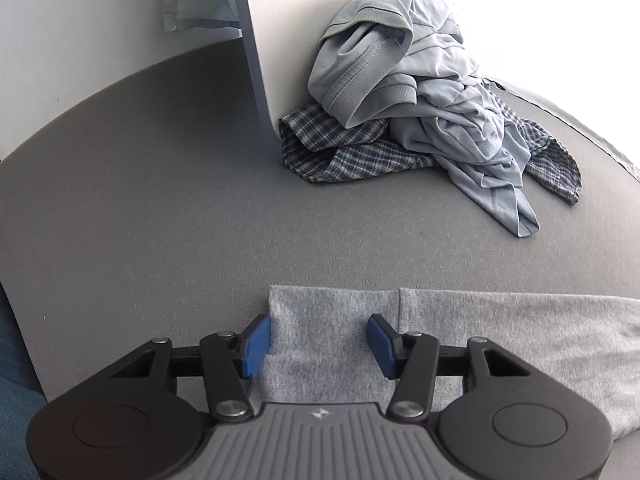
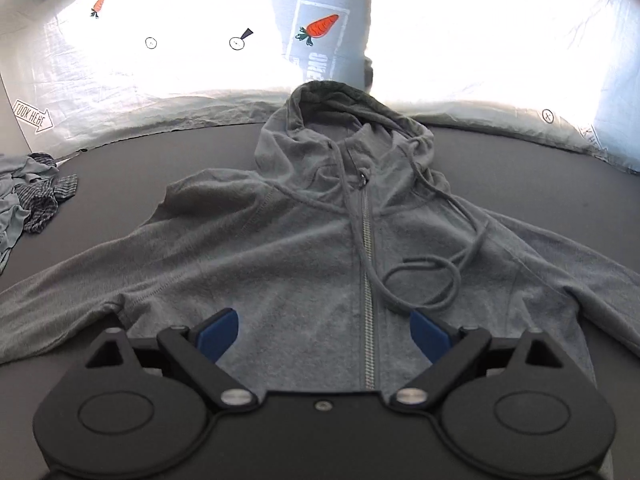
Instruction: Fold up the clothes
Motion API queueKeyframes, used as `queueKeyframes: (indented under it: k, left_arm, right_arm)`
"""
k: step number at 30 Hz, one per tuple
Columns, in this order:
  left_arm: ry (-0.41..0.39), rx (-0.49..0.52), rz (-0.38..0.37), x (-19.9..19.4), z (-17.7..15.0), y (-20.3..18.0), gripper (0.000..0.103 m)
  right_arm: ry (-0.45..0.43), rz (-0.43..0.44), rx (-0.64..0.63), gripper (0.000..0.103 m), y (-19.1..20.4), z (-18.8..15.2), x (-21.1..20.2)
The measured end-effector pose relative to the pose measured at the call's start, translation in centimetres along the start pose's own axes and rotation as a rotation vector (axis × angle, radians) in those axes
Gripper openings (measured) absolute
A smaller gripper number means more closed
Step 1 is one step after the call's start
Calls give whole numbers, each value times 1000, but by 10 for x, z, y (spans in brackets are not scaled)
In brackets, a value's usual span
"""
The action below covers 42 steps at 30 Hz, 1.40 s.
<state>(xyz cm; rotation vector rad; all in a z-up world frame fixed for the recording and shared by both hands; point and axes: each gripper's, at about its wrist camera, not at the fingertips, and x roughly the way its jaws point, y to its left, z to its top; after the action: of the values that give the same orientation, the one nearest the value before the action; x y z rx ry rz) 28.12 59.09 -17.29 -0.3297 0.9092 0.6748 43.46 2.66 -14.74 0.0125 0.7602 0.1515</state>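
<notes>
**Both claws spread over the grey hoodie**

Left claw is spread wide, blue pads apart with nothing between them, sitting right over the cuff end of the hoodie sleeve. That sleeve lies flat across the grey bench, and one pad is just at the cuff's edge.

Right claw is also spread and gripping nothing, hanging over the lower front of the grey hoodie, roughly straddling the zipper. Hoodie is laid out face up, zipped, sleeves stretched out to both sides, with the drawstring looped in a messy coil on the chest. Its hood is at the far end, up against the bright printed sheet with the carrots on it.

Further back on the bench sits a pile: a light blue shirt crumpled on top of a plaid shirt, pushed against a white panel.
</notes>
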Motion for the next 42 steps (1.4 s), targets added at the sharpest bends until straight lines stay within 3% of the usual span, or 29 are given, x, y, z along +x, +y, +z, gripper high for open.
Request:
queueKeyframes:
  k: [1, 2, 4, 7, 11, 18, 21, 23, 26, 28, 31, 36, 39, 42]
  left_arm:
    - [1, -5, 10, -1, 0, -1, 40]
    - [7, -13, 24, -2, 1, -1, 28]
    - [26, -41, 43, -4, 2, 1, 18]
    - [54, -63, 70, -8, 0, 2, 15]
    - [80, -58, 101, -13, -5, 0, 15]
    - [105, -53, 135, -11, -2, -4, 16]
    - [105, -25, 158, -10, -1, -9, 18]
    - [106, -4, 166, -10, 0, -12, 20]
    - [107, -3, 152, -11, 2, -11, 29]
    - [102, -14, 131, -13, 3, -10, 33]
    - [72, -9, 104, -23, 4, -12, 36]
    - [-44, 98, 64, -51, -2, -33, 52]
    - [-73, 148, 59, -74, -15, -53, 54]
    - [-78, 152, -7, -102, -37, -75, 63]
  right_arm:
    - [-12, 27, -6, 70, 9, 13, 7]
    - [-17, 64, -7, 50, 15, 23, 16]
    - [0, 141, -21, 26, 30, 42, 40]
    - [70, 207, -107, 10, 57, 56, 83]
    - [131, 186, -212, 1, 89, 70, 139]
    - [115, 157, -170, 1, 98, 109, 183]
    - [76, 152, -161, 4, 94, 108, 165]
    - [44, 156, -106, 17, 82, 97, 138]
    - [19, 129, -41, 35, 57, 69, 90]
    - [18, 60, -31, 40, 37, 41, 55]
    - [42, -52, -12, 39, 0, -8, 5]
    - [97, -206, 103, 35, -73, -81, -65]
    - [113, -277, 198, 34, -107, -110, -93]
    - [108, -332, 226, 37, -130, -129, -120]
